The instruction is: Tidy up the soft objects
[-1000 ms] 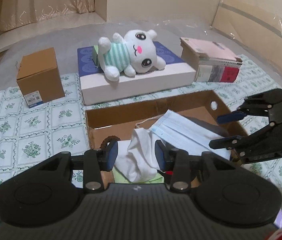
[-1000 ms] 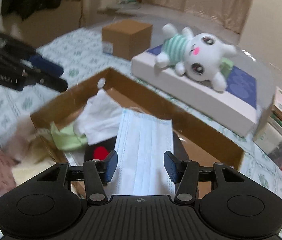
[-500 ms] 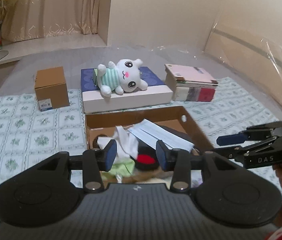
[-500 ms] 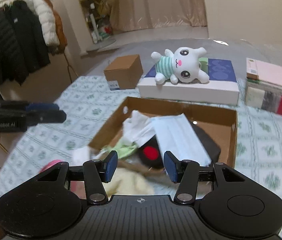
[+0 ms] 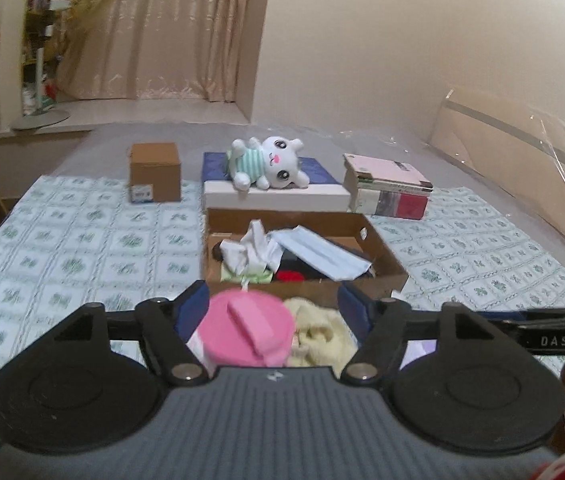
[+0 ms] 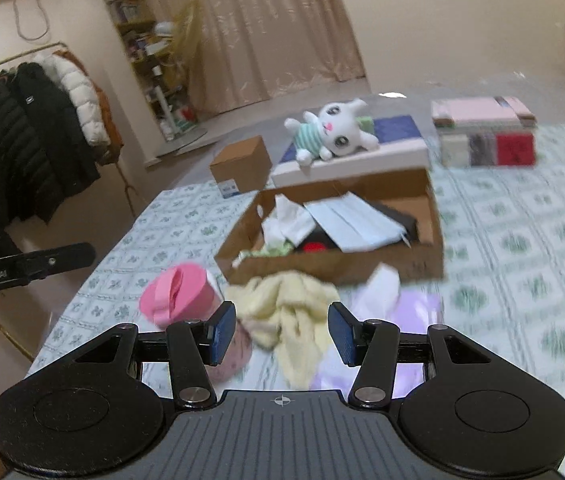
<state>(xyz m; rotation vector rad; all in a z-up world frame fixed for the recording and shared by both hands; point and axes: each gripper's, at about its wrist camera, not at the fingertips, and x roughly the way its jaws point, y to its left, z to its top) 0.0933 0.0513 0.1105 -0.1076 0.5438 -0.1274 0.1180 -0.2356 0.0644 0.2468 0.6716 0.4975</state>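
An open cardboard box (image 5: 386, 264) (image 6: 436, 236) on the patterned bedspread holds a white tissue (image 5: 250, 248), a pale blue face mask (image 5: 322, 254) (image 6: 356, 220), a green cloth and a black item with a red spot. In front of it lie a yellow fluffy cloth (image 5: 316, 334) (image 6: 282, 300) and a pink-lidded container (image 5: 246, 330) (image 6: 178, 292). My left gripper (image 5: 269, 312) hovers over these with its jaws opening, its pads touching nothing. My right gripper (image 6: 282, 332) is open above the yellow cloth, holding nothing. A white plush bunny (image 5: 270, 162) (image 6: 330, 132) lies on a white-and-blue box.
A small brown carton (image 5: 154, 172) stands at the back left, and a stack of books (image 5: 386, 186) at the back right. White and lilac soft pieces (image 6: 398, 300) lie by the box's near corner. Coats (image 6: 30, 144) hang beyond the bed's left edge.
Both grippers have drawn back and risen away from the cardboard box. The pink container and yellow cloth have come into view in front of it. The left jaws have spread wider.
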